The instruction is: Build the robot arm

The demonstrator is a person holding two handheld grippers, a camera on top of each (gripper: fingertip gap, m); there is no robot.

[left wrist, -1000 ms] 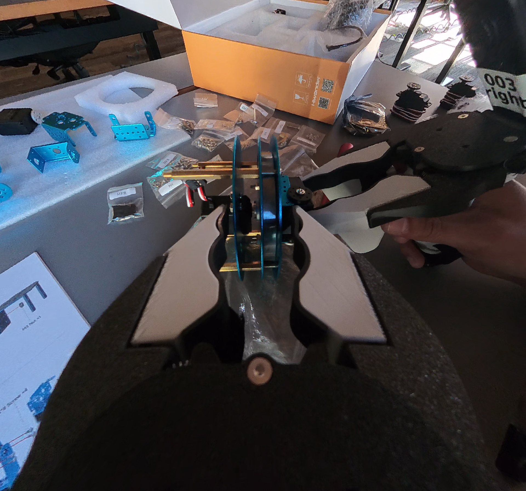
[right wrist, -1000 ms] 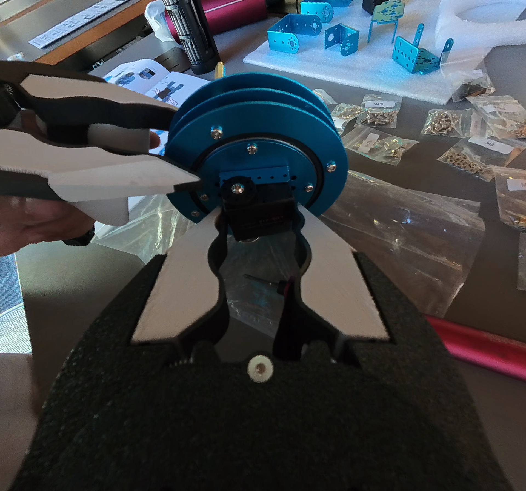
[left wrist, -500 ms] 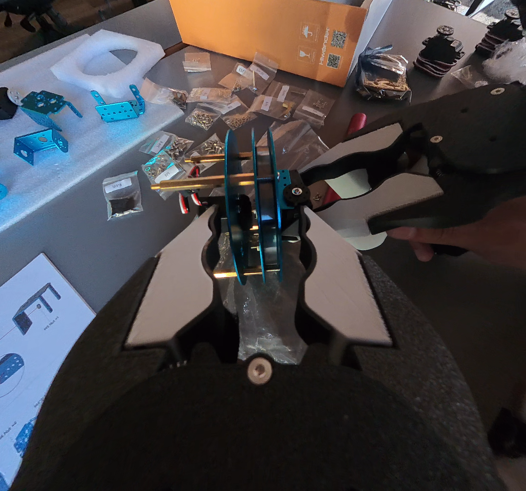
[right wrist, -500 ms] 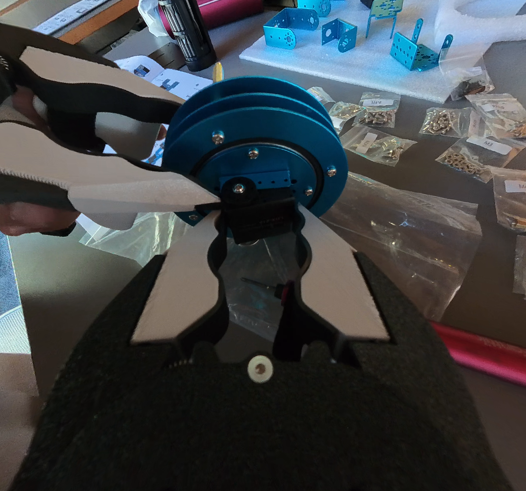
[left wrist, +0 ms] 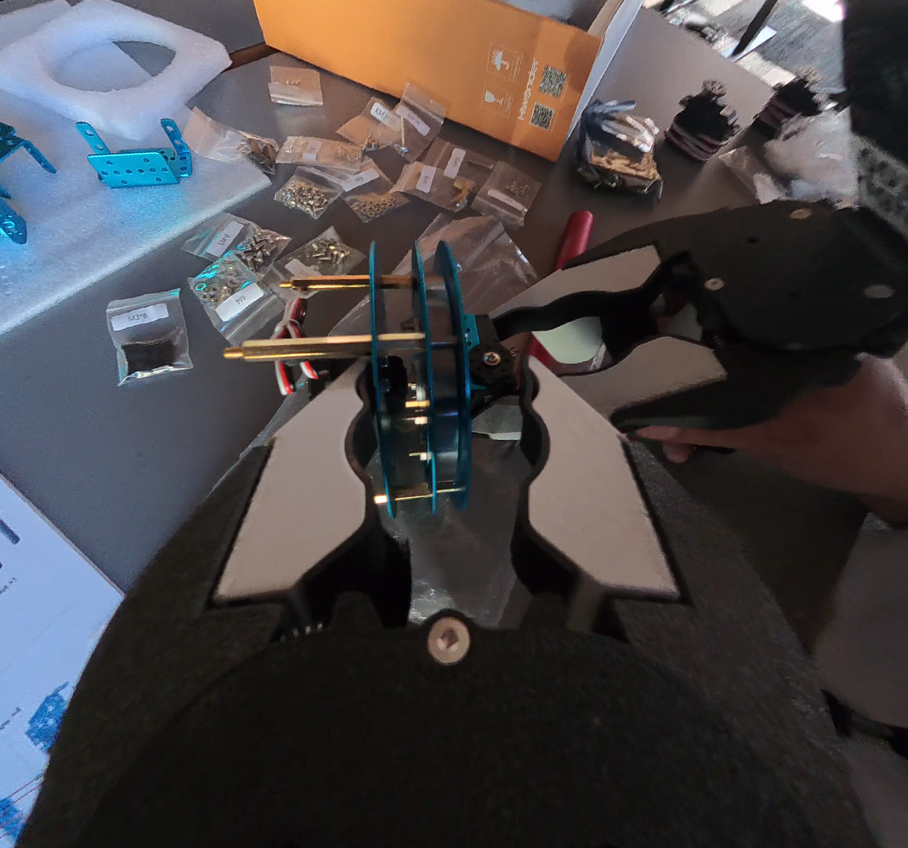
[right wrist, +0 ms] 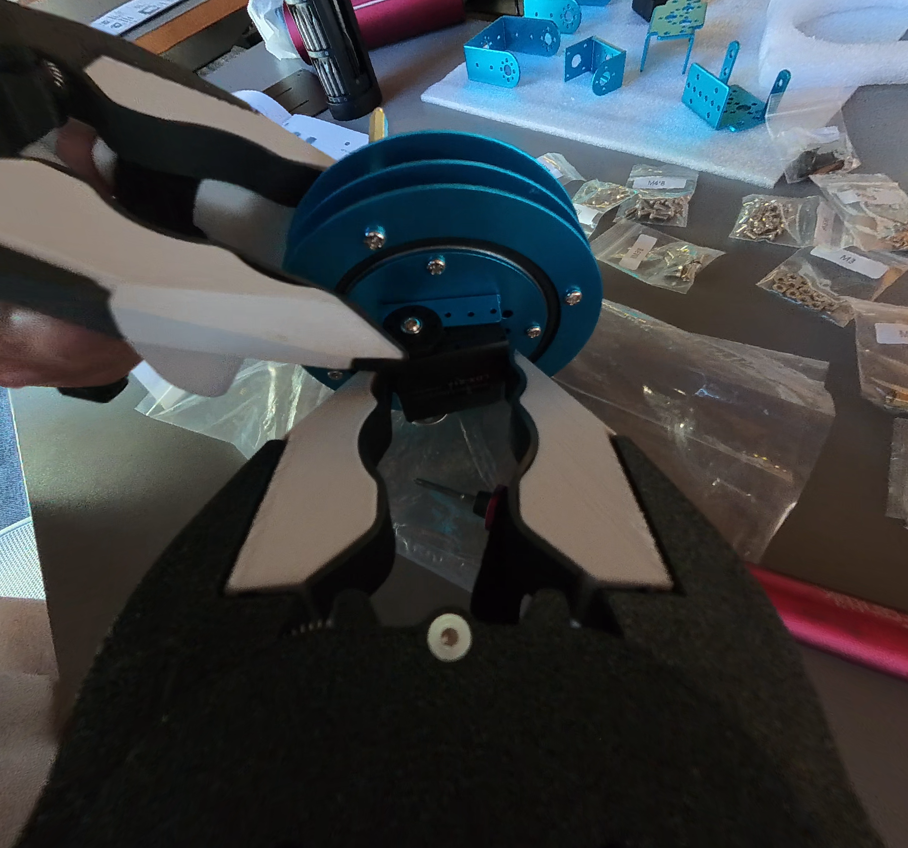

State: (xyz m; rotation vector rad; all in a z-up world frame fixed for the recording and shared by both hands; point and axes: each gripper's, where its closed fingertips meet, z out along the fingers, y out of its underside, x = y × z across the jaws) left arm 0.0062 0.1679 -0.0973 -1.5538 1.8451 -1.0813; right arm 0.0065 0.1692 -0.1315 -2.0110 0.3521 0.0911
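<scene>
Blue disc assembly (left wrist: 417, 372) clamped by both grippers' fingers (right wrist: 314, 480).

A grey table (left wrist: 123, 456) carries small screw bags (left wrist: 314, 195), an orange box (left wrist: 417, 33) and white foam sheet (right wrist: 638, 126).

Left hand-held gripper (left wrist: 444, 382) has its fingers spread fairly wide, pointing forward and down. Right hand-held gripper (right wrist: 449, 372) comes in from the side, fingers narrowed, a hand (left wrist: 766, 436) squeezing its handle.
</scene>
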